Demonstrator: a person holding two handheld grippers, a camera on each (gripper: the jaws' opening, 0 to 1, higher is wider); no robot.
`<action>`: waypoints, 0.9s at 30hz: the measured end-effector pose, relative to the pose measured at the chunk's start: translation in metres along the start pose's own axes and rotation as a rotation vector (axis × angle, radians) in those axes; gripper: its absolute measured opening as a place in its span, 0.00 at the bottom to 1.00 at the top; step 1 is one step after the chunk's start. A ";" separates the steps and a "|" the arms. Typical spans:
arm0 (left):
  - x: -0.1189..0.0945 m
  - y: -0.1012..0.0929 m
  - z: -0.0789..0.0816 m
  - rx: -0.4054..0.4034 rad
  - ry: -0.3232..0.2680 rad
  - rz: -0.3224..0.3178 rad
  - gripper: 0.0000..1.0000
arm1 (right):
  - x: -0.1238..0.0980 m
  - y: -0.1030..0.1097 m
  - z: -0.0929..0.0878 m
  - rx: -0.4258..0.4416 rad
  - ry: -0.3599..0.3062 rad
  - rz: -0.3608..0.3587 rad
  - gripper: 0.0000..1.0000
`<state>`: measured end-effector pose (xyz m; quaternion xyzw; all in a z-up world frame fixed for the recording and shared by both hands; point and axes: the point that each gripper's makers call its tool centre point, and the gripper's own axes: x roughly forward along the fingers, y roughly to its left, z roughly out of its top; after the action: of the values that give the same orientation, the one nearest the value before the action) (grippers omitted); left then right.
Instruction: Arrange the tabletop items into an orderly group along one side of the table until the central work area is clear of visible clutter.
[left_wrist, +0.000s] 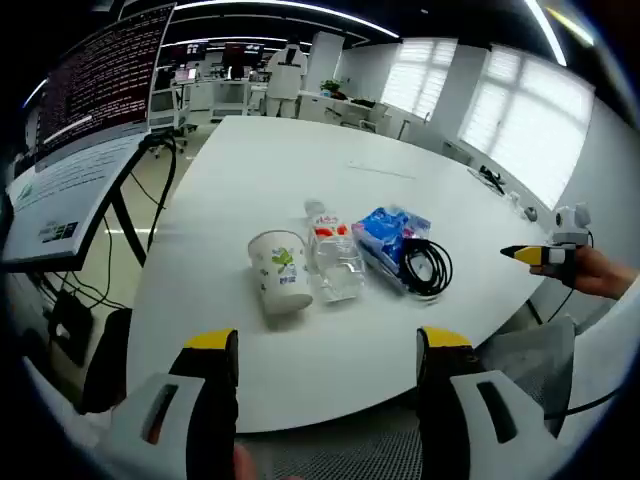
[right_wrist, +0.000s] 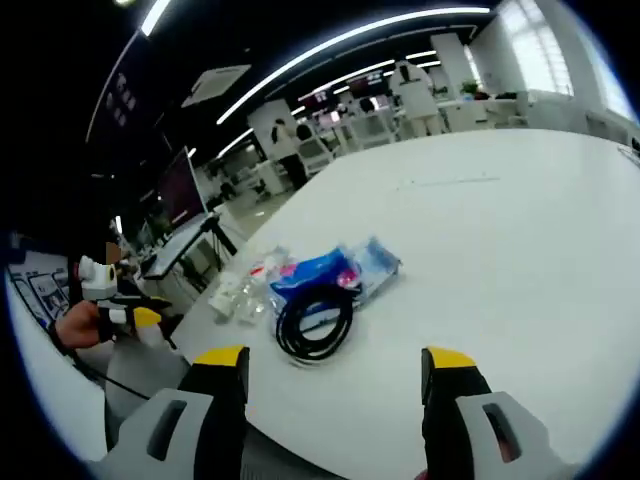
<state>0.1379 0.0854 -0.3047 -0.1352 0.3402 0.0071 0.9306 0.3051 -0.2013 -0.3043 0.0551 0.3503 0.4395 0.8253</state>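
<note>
On the white table (left_wrist: 300, 160) a row of items lies near the front edge: a paper cup (left_wrist: 281, 270) with a green print, a clear plastic bottle (left_wrist: 333, 256) on its side, a blue packet (left_wrist: 388, 236) and a coiled black cable (left_wrist: 428, 265). My left gripper (left_wrist: 328, 345) hangs open over the table's near edge, short of the cup and bottle. In the right gripper view the cable (right_wrist: 315, 320) lies in front of the blue packet (right_wrist: 330, 275), with the bottle (right_wrist: 240, 292) beyond. My right gripper (right_wrist: 335, 365) is open just before the cable. The right gripper (left_wrist: 535, 256) also shows at the right, held by a hand.
A monitor with text (left_wrist: 105, 75) on a stand rises left of the table. Desks, a standing person (left_wrist: 287, 68) and bright windows (left_wrist: 520, 110) fill the room behind. The table (right_wrist: 500, 220) stretches wide and bare past the items. The other gripper (right_wrist: 135, 316) sits in a hand at left.
</note>
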 end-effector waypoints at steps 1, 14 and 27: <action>0.000 -0.001 0.000 0.001 0.001 -0.002 0.73 | 0.000 -0.001 0.000 0.001 0.001 0.000 0.70; 0.003 0.002 -0.002 -0.005 0.004 -0.009 0.71 | -0.004 -0.005 -0.001 0.021 -0.008 -0.017 0.68; 0.001 0.002 -0.005 -0.031 0.004 -0.001 0.68 | -0.010 -0.006 -0.007 0.035 -0.008 -0.026 0.67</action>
<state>0.1357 0.0855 -0.3096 -0.1498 0.3419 0.0117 0.9276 0.3014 -0.2143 -0.3062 0.0667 0.3552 0.4224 0.8312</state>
